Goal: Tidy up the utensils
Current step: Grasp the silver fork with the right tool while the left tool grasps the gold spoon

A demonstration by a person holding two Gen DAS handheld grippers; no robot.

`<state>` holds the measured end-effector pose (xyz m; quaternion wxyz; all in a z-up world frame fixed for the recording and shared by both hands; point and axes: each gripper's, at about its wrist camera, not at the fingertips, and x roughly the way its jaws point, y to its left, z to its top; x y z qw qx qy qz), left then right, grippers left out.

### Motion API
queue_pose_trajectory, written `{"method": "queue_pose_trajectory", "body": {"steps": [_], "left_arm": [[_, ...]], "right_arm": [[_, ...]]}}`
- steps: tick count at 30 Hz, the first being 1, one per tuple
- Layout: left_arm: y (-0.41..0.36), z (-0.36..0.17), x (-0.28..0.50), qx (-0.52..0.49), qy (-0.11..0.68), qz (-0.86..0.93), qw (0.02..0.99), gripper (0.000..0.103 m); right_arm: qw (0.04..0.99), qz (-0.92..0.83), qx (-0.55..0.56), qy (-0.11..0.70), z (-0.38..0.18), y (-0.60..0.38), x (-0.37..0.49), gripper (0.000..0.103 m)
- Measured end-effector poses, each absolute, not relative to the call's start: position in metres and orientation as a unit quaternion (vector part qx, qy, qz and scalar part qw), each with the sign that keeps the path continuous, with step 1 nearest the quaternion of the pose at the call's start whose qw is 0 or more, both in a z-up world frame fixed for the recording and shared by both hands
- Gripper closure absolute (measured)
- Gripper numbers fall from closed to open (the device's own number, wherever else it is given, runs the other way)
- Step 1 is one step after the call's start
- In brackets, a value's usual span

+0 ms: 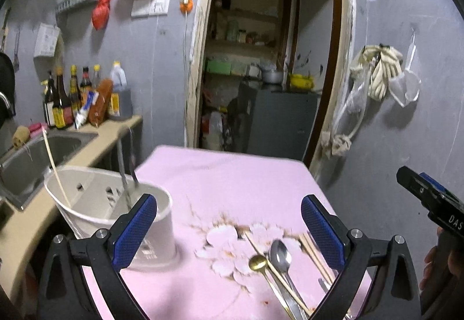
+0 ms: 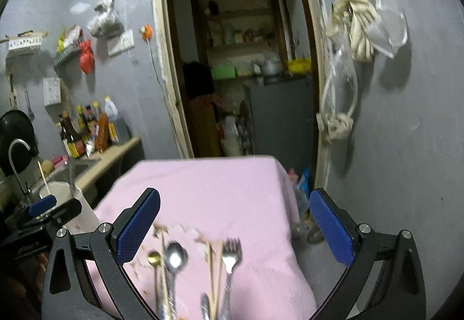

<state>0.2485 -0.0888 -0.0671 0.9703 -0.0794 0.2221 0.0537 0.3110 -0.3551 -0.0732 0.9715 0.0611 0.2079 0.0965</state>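
Observation:
Loose utensils lie on a pink flowered cloth (image 1: 226,175): a silver spoon (image 1: 280,253), a small gold spoon (image 1: 258,262) and wooden chopsticks (image 1: 314,257). The right wrist view adds a silver fork (image 2: 230,253) beside the silver spoon (image 2: 174,257), gold spoon (image 2: 154,257) and chopsticks (image 2: 214,265). A white utensil holder (image 1: 116,204) stands at the cloth's left edge with one chopstick and metal utensils in it. My left gripper (image 1: 229,228) hovers open above the cloth, nothing between its fingers. My right gripper (image 2: 235,228) is open too, over the utensils, empty. The holder (image 2: 81,212) shows far left.
A steel sink (image 1: 32,157) and a counter with several sauce bottles (image 1: 72,99) lie to the left. A doorway (image 1: 269,67) opens behind the table. Rope and bags (image 1: 377,76) hang on the grey wall at right. The cloth's right edge drops off toward the floor (image 2: 293,204).

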Motion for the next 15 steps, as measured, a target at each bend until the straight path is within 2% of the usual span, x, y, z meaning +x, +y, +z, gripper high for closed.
{"method": "queue_pose_trajectory", "body": {"steps": [15], "left_arm": [[-0.105, -0.142, 0.285, -0.108, 0.329, 0.061, 0.936, 0.003]], "right_arm": [[0.93, 0.124, 0.079, 0.337, -0.175, -0.367, 0.363, 0.002]]}}
